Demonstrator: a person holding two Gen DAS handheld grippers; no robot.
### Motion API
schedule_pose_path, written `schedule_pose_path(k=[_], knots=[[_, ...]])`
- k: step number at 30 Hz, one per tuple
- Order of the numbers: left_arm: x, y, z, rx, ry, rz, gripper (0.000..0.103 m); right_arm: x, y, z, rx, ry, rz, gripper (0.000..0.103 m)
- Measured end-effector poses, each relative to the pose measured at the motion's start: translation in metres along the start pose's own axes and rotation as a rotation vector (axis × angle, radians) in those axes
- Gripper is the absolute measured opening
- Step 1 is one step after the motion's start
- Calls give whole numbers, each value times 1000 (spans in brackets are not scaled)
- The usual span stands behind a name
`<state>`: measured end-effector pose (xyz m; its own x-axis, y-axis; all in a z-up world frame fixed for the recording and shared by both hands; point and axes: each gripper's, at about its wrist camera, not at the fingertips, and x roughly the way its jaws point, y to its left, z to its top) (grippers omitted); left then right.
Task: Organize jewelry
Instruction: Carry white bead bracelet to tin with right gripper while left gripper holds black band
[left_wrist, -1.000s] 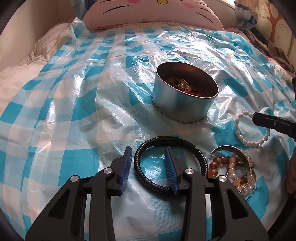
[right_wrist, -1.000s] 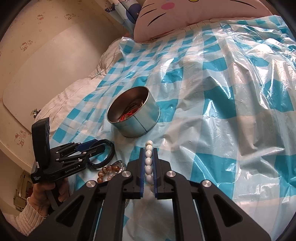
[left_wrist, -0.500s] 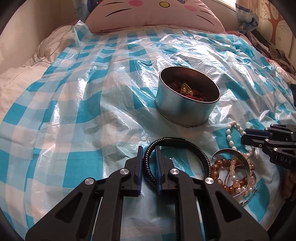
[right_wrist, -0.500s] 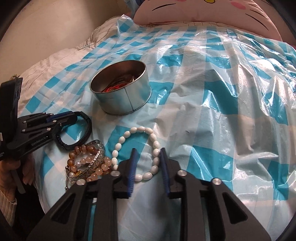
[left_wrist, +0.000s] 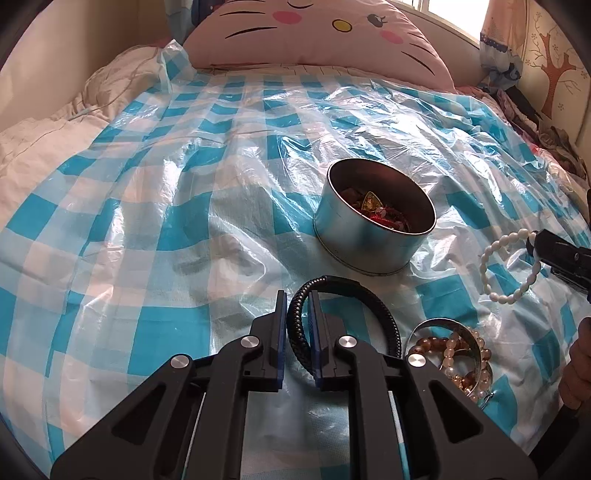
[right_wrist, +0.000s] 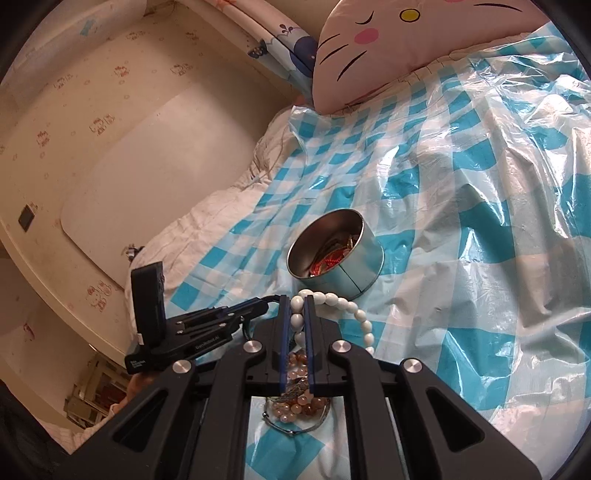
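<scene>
White bead bracelet (right_wrist: 347, 308), released half a second ago, is re-clamped and lifted by right gripper (right_wrist: 296, 321); left gripper (left_wrist: 297, 325) pinches black cord (left_wrist: 373, 299); tin (left_wrist: 373, 236) deposit pending.

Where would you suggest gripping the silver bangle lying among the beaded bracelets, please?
Probably the silver bangle's far rim arc, nearest the round tin. That stretch looks bare, while amber and pale beaded bracelets fill and overlap the near side. It lies roughly flat on the plastic sheet, so come from above, one finger inside and one outside the rim. Both claws are currently occupied.
</scene>
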<state>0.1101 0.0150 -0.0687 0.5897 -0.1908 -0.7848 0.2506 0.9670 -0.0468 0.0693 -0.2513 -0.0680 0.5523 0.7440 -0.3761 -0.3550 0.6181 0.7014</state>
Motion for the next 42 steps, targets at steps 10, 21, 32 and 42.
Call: schedule_pose_path(k=[10,21,32,42], knots=[[-11,-10,2,45,-54,20,10,-8,0,6,21,-44,68,8],[-40,-18,17,19,-144,-60,10,-7,7,13,24,-87,122,9],[-40,-14,45,-25,-172,-103,8,-8,13,38,50,-188,201,9],[24,3,19,70,88,39,16,-8,-1,32,81,-175,177,9]])
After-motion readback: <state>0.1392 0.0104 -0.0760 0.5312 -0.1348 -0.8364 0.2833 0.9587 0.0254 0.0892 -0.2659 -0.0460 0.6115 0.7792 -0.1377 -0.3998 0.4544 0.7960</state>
